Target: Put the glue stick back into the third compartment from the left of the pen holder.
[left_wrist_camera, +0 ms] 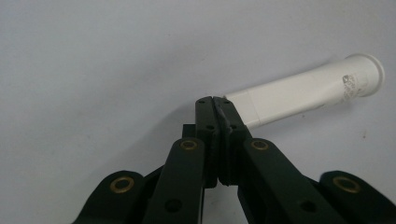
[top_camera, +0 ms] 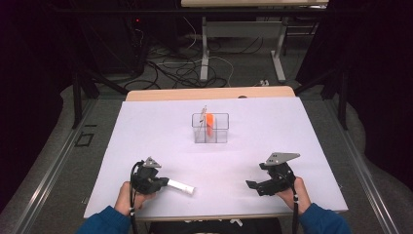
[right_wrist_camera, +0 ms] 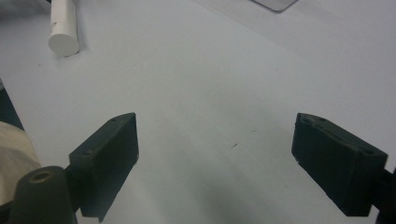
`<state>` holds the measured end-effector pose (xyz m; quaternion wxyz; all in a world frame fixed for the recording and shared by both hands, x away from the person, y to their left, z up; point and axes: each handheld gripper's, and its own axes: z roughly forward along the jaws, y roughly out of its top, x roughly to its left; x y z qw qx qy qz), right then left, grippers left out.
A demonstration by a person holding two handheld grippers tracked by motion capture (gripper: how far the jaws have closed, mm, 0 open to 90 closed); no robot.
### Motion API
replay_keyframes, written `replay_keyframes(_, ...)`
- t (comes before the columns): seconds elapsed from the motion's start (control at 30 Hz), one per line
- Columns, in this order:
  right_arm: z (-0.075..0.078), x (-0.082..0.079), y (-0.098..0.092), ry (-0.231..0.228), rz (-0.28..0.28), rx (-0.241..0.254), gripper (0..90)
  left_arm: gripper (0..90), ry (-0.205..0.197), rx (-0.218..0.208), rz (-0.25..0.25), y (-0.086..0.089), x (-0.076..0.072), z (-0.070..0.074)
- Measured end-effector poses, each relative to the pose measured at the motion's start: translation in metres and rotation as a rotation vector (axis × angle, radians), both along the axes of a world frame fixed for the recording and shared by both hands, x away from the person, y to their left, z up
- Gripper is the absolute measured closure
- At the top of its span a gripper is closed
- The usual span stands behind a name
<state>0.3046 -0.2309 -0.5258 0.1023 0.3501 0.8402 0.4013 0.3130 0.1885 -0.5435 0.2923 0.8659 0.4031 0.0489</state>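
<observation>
While upright, clear box [top_camera: 210, 127] | holds orange piece [top_camera: 209, 123] | one compartment

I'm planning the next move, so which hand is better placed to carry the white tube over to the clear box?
Left. The left gripper is already shut on the flat end of the white tube. The right gripper sits open with nothing between its jaws, off to the right of the clear box.

I see blue sleeves [top_camera: 104, 219], black grippers with brass rivets [left_wrist_camera: 188, 145], grey three-cornered plates [top_camera: 281, 157] and black cables [top_camera: 295, 214].
</observation>
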Motion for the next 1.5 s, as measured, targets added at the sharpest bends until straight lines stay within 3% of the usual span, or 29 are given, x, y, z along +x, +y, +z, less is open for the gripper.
replay_keyframes(0.3,0.000,-0.001,0.001,0.002,0.002,0.000,14.2,89.0,0.008,-0.004,-0.040,-0.011,-0.007,-0.001)
replay_keyframes(0.9,-0.001,0.001,0.001,0.002,-0.005,0.004,14.2,87.6,-0.026,0.000,-0.051,-0.022,-0.013,-0.003)
replay_keyframes(0.97,-0.002,0.001,0.000,0.000,0.001,0.006,14.2,87.6,-0.013,-0.006,-0.047,-0.024,-0.013,-0.002)
replay_keyframes(1.03,-0.002,0.001,0.000,0.002,-0.002,0.005,14.2,87.5,-0.031,0.008,-0.048,-0.025,-0.013,-0.002)
replay_keyframes(1.17,-0.001,0.001,-0.001,0.004,-0.006,-0.003,14.2,85.1,-0.029,-0.005,-0.040,-0.024,-0.012,-0.003)
replay_keyframes(1.5,0.000,0.001,-0.002,0.002,-0.008,0.000,14.2,86.4,-0.027,0.001,-0.074,-0.027,-0.014,-0.002)
